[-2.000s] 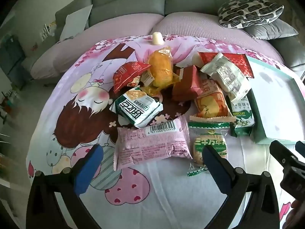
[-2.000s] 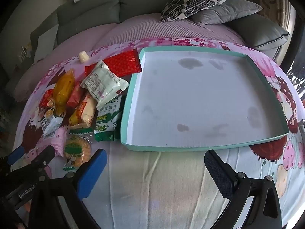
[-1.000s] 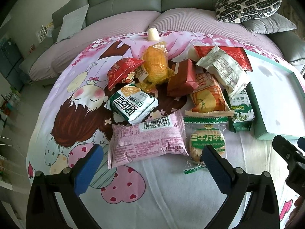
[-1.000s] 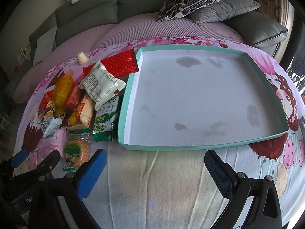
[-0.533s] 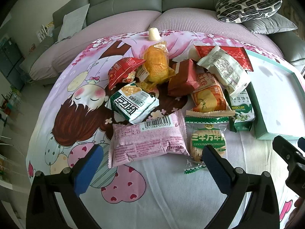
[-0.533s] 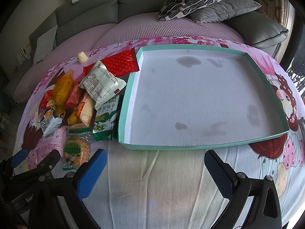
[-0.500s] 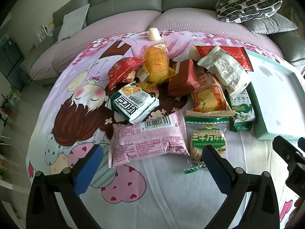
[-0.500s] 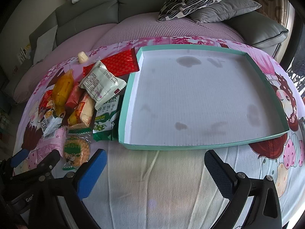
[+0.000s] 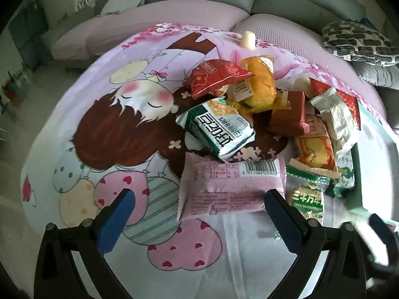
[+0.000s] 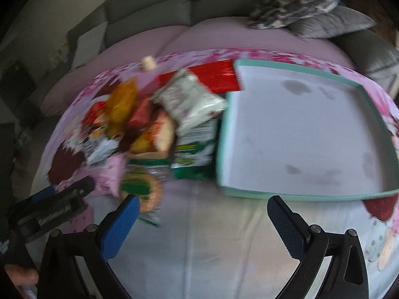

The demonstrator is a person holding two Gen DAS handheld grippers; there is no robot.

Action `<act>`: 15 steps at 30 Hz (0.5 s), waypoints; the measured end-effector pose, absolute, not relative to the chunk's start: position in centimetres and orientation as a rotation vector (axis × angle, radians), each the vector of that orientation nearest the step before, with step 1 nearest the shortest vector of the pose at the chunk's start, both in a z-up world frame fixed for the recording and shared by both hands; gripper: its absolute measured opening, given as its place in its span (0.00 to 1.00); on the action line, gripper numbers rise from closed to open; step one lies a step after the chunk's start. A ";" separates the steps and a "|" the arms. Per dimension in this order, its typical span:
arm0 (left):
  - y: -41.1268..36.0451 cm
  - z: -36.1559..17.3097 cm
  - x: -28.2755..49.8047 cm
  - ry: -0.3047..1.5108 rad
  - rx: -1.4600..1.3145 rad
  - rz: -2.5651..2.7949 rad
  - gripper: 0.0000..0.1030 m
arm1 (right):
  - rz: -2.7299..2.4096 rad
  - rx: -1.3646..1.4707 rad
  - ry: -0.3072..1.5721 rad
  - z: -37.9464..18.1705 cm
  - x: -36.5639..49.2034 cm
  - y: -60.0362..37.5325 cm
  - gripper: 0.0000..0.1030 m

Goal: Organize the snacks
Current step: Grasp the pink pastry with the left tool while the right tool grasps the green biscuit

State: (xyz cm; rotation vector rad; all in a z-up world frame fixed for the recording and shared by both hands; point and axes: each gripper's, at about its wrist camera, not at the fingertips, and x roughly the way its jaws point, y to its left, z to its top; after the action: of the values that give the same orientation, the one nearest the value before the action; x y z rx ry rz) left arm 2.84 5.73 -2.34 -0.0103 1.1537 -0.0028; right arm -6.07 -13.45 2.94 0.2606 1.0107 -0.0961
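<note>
**Operator:** Left wrist view: report gripper state and target location.

**Technician:** The left gripper is spread wide and holds nothing. The pink packet lies flat on the printed cloth, at the near edge of the snack pile. Its right end is just beside the right fingertip; the left fingertip stands well clear of it. The right gripper is also spread and empty, hovering over bare cloth in front of the teal tray. The tray holds no snacks.

**Operator:** Handling properties of the packet?

**Technician:** Judged light, soft and air-filled. The film looks smooth, so expect slip under a weak pinch. Contents are probably crushable; apply moderate closing force only.

**Operator:** Recommended grasp point?

**Technician:** Take it across the short width near the middle, where the pillow body gives the pads something to bite. Avoid the crimped end seals: they are thin and would let the packet swing. The green-and-white packet overlaps its far edge, so lift toward the near side to avoid dragging the pile.

**Operator:** Neighbouring items?

**Technician:** The green cracker packet lies just to its right, near the right fingertip. Keep that finger clear of it on closing.
</note>
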 end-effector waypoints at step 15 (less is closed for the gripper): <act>3.5 -4.6 5.5 1.281 -0.028 -0.076 1.00 | -0.040 0.192 1.064 0.8 -4.0 -10.8 1.00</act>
State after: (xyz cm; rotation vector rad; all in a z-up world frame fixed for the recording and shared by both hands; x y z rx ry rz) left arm 5.45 3.46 -4.61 -0.0280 1.2808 -0.0756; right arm -4.00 -10.80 0.85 0.1923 1.0641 -0.0400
